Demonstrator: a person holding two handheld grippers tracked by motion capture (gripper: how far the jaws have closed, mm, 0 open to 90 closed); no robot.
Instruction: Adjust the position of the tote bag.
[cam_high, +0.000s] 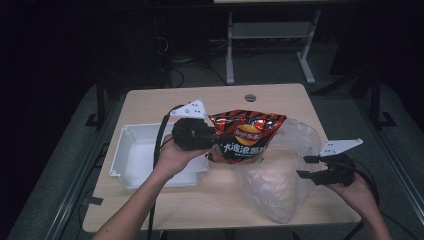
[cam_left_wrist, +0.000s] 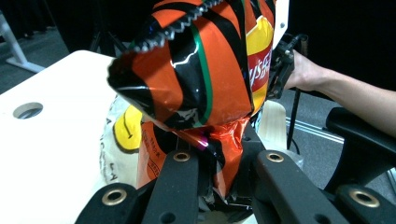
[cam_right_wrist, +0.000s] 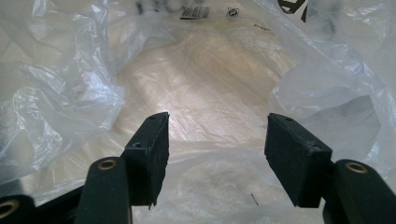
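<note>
The left gripper (cam_high: 212, 137) is clamped on one crumpled end of the orange-and-black chip bag (cam_high: 246, 136), which is held above the middle of the table (cam_high: 210, 97), just over the clear plastic bag (cam_high: 282, 175). The plastic bag lies toward the right front corner. The right gripper (cam_high: 306, 166) has its jaws apart, nothing between them, probably just off the plastic. A white tray (cam_high: 131, 160) sits near the left edge.

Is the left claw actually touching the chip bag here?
Touching. The left gripper view shows the left claw pinched shut on the crimped end of the chip bag, foil bunched between its jaws.
</note>
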